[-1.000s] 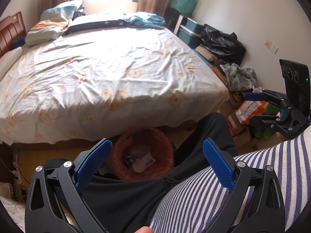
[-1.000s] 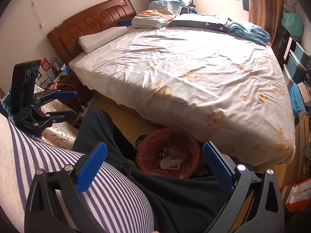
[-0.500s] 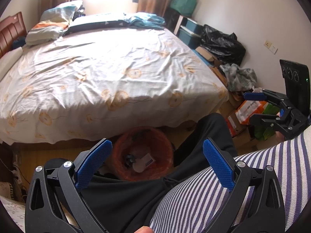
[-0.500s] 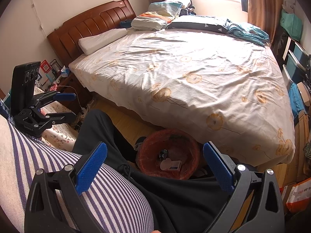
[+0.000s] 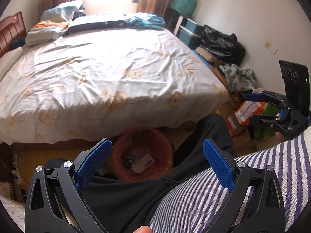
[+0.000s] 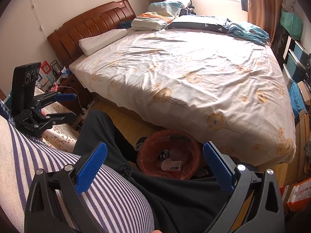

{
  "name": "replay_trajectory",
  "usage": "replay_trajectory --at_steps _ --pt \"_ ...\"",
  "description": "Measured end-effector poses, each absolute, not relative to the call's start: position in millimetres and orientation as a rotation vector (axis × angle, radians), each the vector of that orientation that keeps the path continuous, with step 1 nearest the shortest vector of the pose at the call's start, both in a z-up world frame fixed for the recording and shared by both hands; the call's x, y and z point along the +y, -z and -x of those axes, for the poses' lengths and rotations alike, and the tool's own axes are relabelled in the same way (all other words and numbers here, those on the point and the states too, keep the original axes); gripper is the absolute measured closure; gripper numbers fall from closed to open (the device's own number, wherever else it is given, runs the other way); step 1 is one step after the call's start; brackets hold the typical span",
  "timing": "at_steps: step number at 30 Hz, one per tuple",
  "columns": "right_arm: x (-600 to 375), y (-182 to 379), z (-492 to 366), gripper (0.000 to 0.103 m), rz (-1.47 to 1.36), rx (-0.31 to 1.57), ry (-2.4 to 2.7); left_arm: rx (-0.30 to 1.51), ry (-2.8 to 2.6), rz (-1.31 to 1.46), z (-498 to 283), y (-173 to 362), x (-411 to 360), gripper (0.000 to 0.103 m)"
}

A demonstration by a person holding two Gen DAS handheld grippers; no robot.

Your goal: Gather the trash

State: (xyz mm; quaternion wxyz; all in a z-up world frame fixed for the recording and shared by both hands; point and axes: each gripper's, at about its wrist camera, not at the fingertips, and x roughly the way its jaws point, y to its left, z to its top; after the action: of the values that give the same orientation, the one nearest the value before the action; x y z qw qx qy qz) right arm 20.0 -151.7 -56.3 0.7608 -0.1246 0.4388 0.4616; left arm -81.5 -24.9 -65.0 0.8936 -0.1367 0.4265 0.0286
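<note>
Two grippers, both spread wide and holding nothing: left gripper (image 5: 157, 155), right gripper (image 6: 155, 158). One orange bin (image 6: 189, 141) on the floor at the bed's (image 6: 194, 68) edge, seen between the fingers of each. Inside it, one round white piece (image 6: 166, 164), one small box (image 6: 176, 165), and dark scraps too small to count.

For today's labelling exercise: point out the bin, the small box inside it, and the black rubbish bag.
bin (image 6: 144, 155), right wrist view, on its orange left wall.
small box (image 6: 176, 165), right wrist view, on its top face.
black rubbish bag (image 5: 223, 43), left wrist view, on its crumpled middle.
</note>
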Motion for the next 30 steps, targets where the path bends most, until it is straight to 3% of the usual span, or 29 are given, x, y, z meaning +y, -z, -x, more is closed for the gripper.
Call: replay_trajectory --at_steps 30 --pt "-149.3 58.3 -20.7 0.005 0.264 0.966 -1.015 0.887 -0.054 0.282 79.5 63.1 -29.0 0.006"
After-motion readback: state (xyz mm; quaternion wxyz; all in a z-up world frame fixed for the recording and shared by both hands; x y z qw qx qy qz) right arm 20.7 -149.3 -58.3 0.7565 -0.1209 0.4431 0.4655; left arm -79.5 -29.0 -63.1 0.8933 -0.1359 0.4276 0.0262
